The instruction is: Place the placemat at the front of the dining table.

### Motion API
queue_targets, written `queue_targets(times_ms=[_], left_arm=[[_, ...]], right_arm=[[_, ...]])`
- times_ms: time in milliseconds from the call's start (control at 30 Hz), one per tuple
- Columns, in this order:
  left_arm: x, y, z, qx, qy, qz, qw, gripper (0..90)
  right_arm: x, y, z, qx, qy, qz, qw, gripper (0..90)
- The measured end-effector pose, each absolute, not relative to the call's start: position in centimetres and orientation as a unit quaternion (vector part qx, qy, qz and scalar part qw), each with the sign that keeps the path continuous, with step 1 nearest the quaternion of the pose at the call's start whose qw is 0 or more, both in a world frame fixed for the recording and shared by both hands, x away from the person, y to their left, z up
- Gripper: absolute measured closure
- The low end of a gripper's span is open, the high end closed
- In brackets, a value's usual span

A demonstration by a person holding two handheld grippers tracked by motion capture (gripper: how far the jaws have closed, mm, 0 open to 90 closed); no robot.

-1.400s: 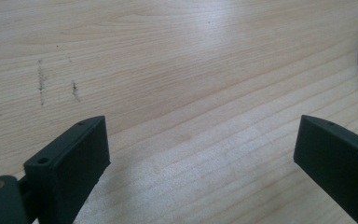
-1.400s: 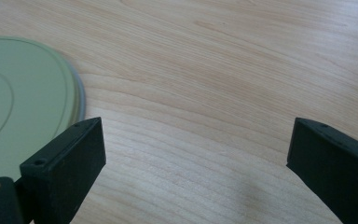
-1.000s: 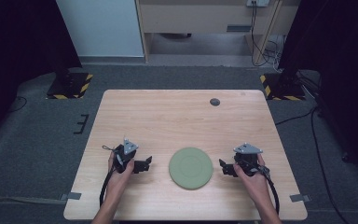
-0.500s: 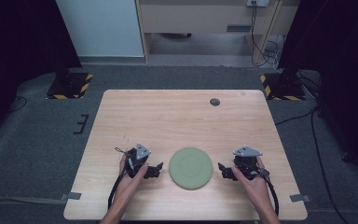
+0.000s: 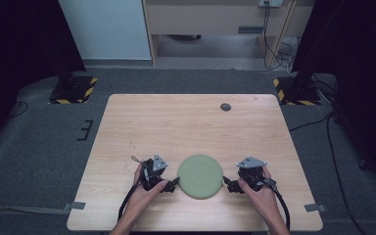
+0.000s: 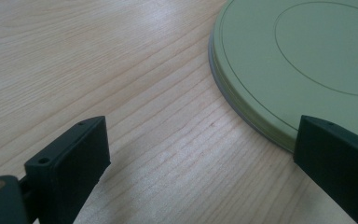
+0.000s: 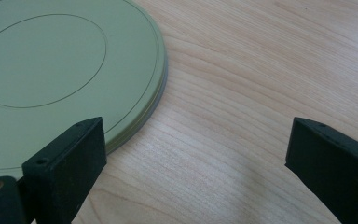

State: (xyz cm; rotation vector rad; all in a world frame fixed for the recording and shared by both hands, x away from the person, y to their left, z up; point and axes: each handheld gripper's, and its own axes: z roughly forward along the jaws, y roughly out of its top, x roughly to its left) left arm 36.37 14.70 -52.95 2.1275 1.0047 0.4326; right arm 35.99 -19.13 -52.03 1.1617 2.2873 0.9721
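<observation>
No readable text, labels, brands or numbers anywhere.

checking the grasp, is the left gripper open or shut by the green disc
Open. In the left gripper view the two black jaws of the left gripper stand wide apart with bare table between them, one jaw over the green disc's rim.

A light wooden table [image 5: 186, 122] stands on grey carpet [image 5: 44, 142]. Beyond it are a pale panel [image 5: 105, 27] and a wooden cabinet [image 5: 215, 17]; darkness fills both sides.
</observation>
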Motion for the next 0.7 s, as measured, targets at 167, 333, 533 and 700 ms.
queue_targets(times_ms=[167,333,533,700], left_arm=[[36.33,14.47,-53.00,0.831,0.383,0.172,0.364,2.2],[36.47,14.56,-53.17,0.827,0.391,0.169,0.366,0.0],[36.82,14.44,-53.11,0.821,0.407,0.171,0.362,0.0],[37.01,14.35,-53.13,0.819,0.407,0.179,0.362,0.0]], right_arm=[[35.94,-18.48,-52.45,0.410,0.823,0.343,0.194,5.4],[35.89,-18.38,-52.59,0.415,0.819,0.344,0.197,4.0],[35.93,-18.18,-52.56,0.417,0.817,0.341,0.206,2.7],[36.10,-18.14,-52.62,0.424,0.813,0.338,0.210,1.0]])
